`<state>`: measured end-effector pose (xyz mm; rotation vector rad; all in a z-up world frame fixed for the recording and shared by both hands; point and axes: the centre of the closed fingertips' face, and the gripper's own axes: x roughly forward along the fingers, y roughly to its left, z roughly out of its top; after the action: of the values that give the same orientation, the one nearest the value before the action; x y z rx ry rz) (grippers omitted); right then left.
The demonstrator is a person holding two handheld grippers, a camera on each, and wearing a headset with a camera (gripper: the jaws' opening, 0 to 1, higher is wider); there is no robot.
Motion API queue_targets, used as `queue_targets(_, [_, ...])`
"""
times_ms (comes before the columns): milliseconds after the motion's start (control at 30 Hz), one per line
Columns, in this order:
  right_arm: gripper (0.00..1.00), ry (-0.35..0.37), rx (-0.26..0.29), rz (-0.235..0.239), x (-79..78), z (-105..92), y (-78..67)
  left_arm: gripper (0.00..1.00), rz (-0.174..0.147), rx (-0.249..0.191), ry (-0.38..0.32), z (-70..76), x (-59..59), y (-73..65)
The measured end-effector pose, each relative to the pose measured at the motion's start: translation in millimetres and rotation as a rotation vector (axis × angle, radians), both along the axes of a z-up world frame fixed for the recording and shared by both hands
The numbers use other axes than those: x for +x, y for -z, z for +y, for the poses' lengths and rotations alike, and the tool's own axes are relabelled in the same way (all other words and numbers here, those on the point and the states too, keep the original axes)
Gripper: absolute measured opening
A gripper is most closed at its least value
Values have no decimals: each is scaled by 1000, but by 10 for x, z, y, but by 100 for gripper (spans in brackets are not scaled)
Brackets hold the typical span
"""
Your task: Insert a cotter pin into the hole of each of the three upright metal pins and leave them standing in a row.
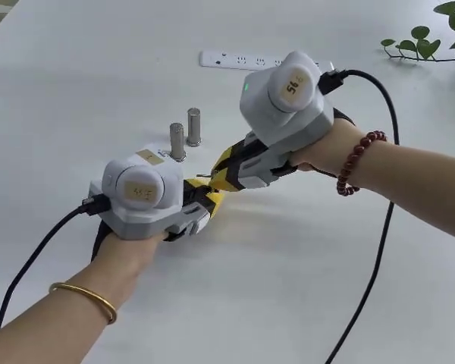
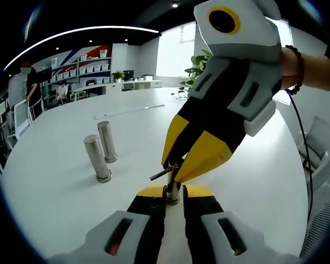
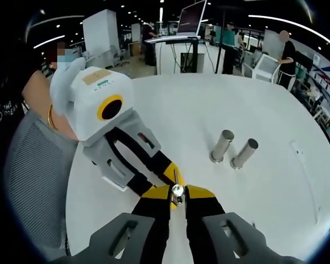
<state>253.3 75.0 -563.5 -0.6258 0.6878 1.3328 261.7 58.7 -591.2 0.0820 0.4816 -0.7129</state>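
The left gripper point(image 2: 174, 199) is clamped on a short metal pin point(image 2: 172, 190) standing upright between its jaws. The right gripper point(image 2: 174, 166) meets it tip to tip, pinching a thin cotter pin point(image 2: 160, 175) right at that pin's top. Beyond the left gripper, off to its left, two more metal pins point(image 2: 96, 158) stand side by side on the white table point(image 2: 55, 203), with a power strip point(image 2: 129, 111) farther back.

near pin point(image 1: 177, 142) and far pin point(image 1: 193, 127): grey cylinders, upright, side by side | third pin point(image 2: 172, 191): upright, clamped in left gripper point(image 1: 203, 201) | cotter pin point(image 2: 160, 175): thin, crosswise at its top
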Motion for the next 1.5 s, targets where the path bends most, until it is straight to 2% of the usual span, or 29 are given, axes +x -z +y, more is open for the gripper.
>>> queue_targets(133, [4, 9, 9, 5, 28, 12, 1, 16, -1, 6, 5, 8, -13, -14])
queue_targets(233, [4, 10, 14, 6, 3, 26, -9, 23, 15, -7, -5, 51, -40, -43])
queue_targets(300, [4, 15, 15, 9, -2, 34, -13, 26, 14, 2, -2, 79, -56, -55])
queue_targets(467, [4, 10, 11, 5, 12, 77, -48, 38, 18, 17, -22, 239, -87, -115])
queue_targets(600, [4, 6, 13, -3, 80, 118, -83, 46, 16, 25, -31, 339, -124, -184])
queue_targets(733, [4, -5, 9, -7, 106, 193, -105, 53, 10, 14, -37, 426, -173, -275])
queue_targets(967, [4, -28, 2, -3, 130, 328, -94, 61, -8, -3, -49, 518, -247, -428])
queue_targets(1200, [4, -39, -2, 7, 198, 432, -66, 69, -9, -2, -54, 575, -289, -528])
queue_targets(1233, [4, -40, -3, 8, 170, 438, -62, 70, -11, -3, -56, 587, -299, -547])
queue_targets(1333, [4, -47, -7, 11, 199, 490, -39, 74, -21, 8, -65, 630, -303, -568])
queue_targets(1500, [4, -53, -11, 16, 232, 532, -11, 78, -16, 17, -69, 674, -323, -553])
